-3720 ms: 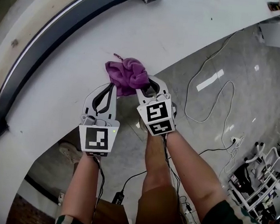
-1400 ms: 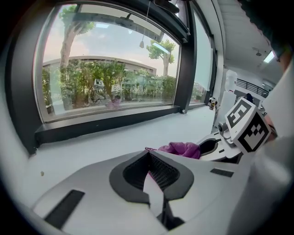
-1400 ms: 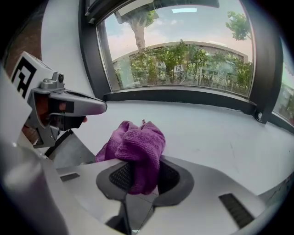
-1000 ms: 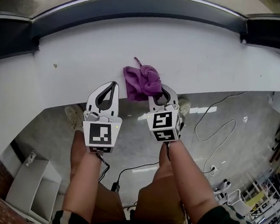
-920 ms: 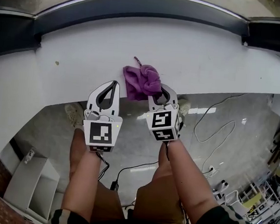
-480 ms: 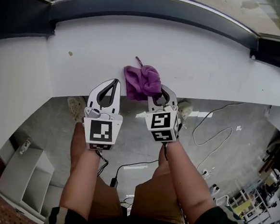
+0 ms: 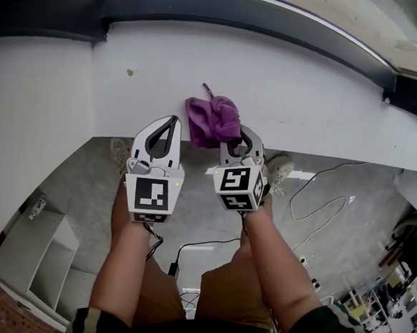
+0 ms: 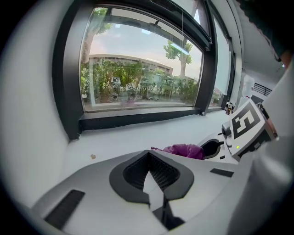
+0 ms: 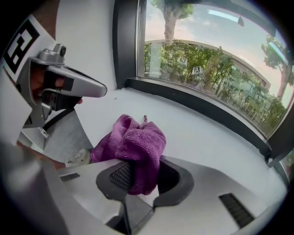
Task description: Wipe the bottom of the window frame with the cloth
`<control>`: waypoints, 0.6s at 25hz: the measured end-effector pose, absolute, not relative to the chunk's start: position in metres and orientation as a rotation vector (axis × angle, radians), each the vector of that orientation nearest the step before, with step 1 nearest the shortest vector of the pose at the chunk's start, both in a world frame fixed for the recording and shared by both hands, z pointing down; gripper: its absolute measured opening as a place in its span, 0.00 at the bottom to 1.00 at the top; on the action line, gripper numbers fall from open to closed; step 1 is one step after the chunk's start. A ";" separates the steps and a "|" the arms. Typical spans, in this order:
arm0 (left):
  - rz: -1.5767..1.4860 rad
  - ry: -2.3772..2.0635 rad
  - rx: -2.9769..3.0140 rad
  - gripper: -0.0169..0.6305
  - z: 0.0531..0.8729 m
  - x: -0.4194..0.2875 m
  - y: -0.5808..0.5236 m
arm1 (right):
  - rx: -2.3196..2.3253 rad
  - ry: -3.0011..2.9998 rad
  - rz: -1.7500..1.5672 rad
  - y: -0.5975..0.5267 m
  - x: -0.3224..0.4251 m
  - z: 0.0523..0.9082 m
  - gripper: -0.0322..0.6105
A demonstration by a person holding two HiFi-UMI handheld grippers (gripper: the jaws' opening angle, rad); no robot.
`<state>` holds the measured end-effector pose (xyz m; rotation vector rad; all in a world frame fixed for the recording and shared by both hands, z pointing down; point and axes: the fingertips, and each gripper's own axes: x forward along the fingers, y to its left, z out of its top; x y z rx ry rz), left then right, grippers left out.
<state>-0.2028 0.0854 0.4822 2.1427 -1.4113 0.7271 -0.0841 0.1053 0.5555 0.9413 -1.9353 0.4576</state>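
A crumpled purple cloth lies on the white sill, near its front edge. My right gripper is shut on the cloth's near end. In the right gripper view the cloth bulges up out of the right gripper. My left gripper hovers just left of the cloth, shut and holding nothing. In the left gripper view the left gripper has its jaws meeting at the tips. The dark bottom rail of the window frame runs along the back of the sill, well beyond the cloth.
A white side wall closes the sill on the left. A small brown speck marks the sill. Below the sill lie a grey floor, cables, the person's shoes and a white shelf unit.
Both grippers and the cloth have shifted left along the sill, closer to the brown speck and the side wall. The right gripper still holds the cloth.
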 end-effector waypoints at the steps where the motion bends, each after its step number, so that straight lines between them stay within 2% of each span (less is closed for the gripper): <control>1: 0.725 -1.418 2.135 0.04 0.482 -0.208 0.086 | 0.936 -1.939 0.459 0.105 -0.090 0.555 0.21; 15: 0.703 -1.524 2.045 0.04 0.473 -0.270 0.093 | 0.833 -1.985 0.425 0.110 -0.161 0.556 0.21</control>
